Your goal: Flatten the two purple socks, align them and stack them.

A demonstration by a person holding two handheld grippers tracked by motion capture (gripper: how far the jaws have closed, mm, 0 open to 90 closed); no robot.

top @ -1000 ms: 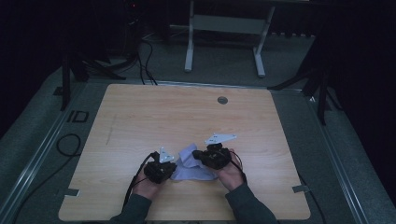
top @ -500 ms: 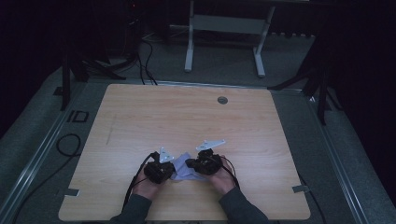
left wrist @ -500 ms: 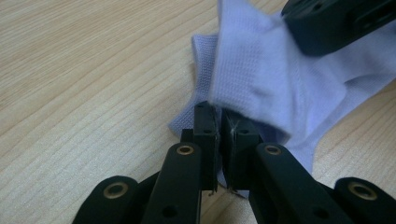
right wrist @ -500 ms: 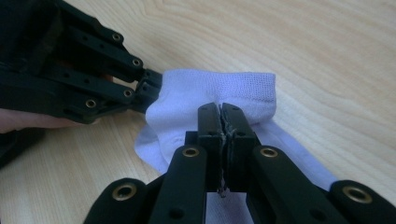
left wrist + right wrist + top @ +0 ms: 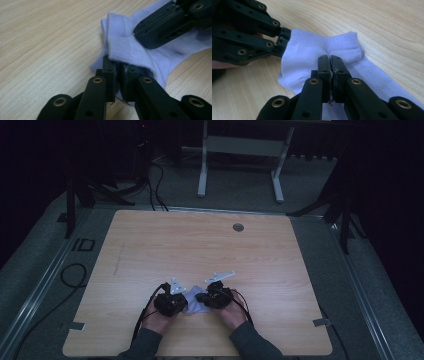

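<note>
Lilac sock [image 5: 194,301] lies mostly hidden between both clamped grippers.

black linkage jaws, brass rivets [image 5: 314,81], grey sleeves [image 5: 142,347]

— What's around, apart from the work?
— I see a wooden table [image 5: 150,245], a round grommet [image 5: 238,227] near its far edge, a metal frame [image 5: 240,150] and floor cables [image 5: 155,175] beyond, I think
</note>
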